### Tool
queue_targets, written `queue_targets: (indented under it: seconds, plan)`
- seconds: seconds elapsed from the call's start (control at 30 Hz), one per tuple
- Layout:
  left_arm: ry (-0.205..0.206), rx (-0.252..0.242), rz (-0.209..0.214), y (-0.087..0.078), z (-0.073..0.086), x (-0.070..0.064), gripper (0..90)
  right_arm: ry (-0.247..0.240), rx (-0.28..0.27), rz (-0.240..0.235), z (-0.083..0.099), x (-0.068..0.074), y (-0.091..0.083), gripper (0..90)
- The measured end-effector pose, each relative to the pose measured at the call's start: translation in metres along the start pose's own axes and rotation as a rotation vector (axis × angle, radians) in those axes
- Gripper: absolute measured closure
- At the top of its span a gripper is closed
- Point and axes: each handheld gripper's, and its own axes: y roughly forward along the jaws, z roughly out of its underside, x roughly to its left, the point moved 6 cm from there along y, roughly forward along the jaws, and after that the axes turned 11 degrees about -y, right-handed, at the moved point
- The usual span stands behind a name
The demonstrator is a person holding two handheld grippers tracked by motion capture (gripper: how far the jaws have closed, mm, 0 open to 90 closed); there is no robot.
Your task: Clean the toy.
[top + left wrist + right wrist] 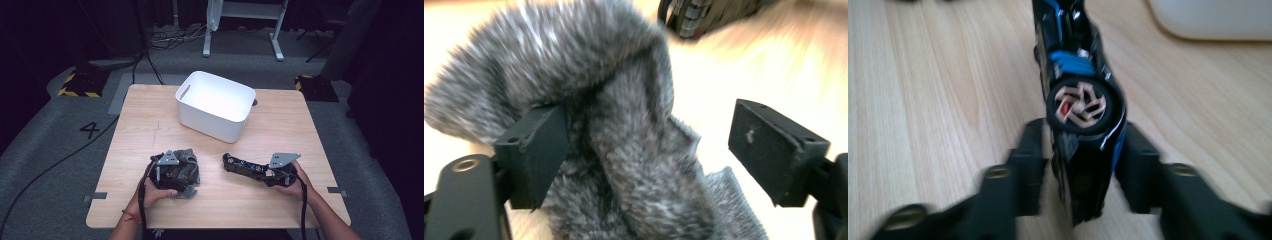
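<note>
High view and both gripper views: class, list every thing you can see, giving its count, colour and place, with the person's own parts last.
Table: one, light wood, centre.
Bin: one, white, far middle of table.
Furry item: one, grey, near left, between the left jaws.
Toy car: one, black and blue, near right, tilted off the tabletop.
Left gripper: one, black, jaws apart around the furry item.
Right gripper: one, black, jaws clamped on the toy car.
Hands: two, near edge.

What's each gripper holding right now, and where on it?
Right gripper: shut on the black toy car, across one end. Left gripper: open around the grey furry item, holding nothing.
</note>
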Motion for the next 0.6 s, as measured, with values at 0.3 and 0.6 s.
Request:
queue_targets:
  seconds: [0.3,0.6]
  plan:
    - [0.016,-0.01,-0.027,-0.001,0.0,-0.001,15.9,0.007,-0.02,0.014,-0.023,-0.006,0.009,32.7]
    - [0.043,-0.047,-0.063,-0.002,-0.016,-0.004,16.0,-0.028,0.011,-0.004,-0.027,-0.005,0.024,56.6]
